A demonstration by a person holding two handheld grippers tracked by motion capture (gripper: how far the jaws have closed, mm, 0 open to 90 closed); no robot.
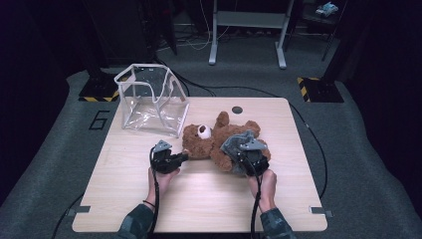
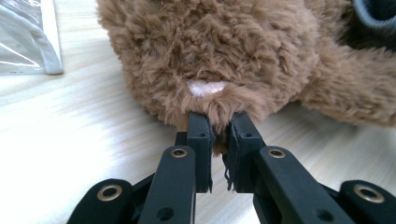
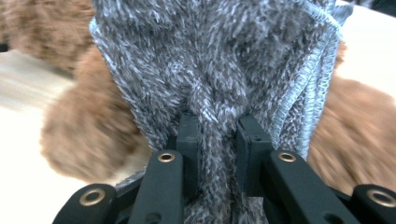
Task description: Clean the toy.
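Note:
A brown teddy bear lies on its back in the middle of the wooden table, with its white muzzle up. My left gripper is at the bear's left side. In the left gripper view it is shut on a tuft of the bear's fur beside a small pale patch. My right gripper sits over the bear's lower body. In the right gripper view it is shut on a fold of fuzzy grey cloth, with the bear's brown fur behind it.
A clear plastic bag with white trim stands open at the table's back left; its corner is near the bear. A small dark round cap sits in the tabletop behind the bear. Cables trail across the grey floor.

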